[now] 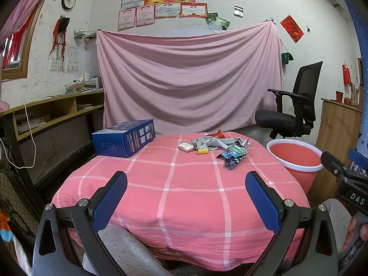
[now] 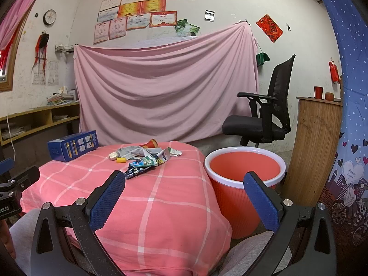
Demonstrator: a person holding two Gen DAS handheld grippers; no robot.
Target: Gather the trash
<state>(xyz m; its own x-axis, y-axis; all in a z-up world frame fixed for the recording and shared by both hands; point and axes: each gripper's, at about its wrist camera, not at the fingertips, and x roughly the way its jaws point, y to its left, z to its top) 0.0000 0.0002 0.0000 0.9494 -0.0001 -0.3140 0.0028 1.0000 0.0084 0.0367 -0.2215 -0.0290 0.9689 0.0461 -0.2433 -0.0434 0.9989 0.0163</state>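
Observation:
A pile of trash lies at the far side of the pink checked table: blue-green wrappers, a grey crumpled cloth or wrapper, a small yellow cap, a white oval case and a red cup. An orange bin with a white rim stands right of the table. My left gripper is open and empty over the table's near side. My right gripper is open and empty, near the table's right edge, with the wrappers and the bin ahead.
A blue box sits on the table's far left corner. A black office chair stands behind the bin. A wooden cabinet is to the right, a wooden shelf desk to the left. A pink sheet hangs behind.

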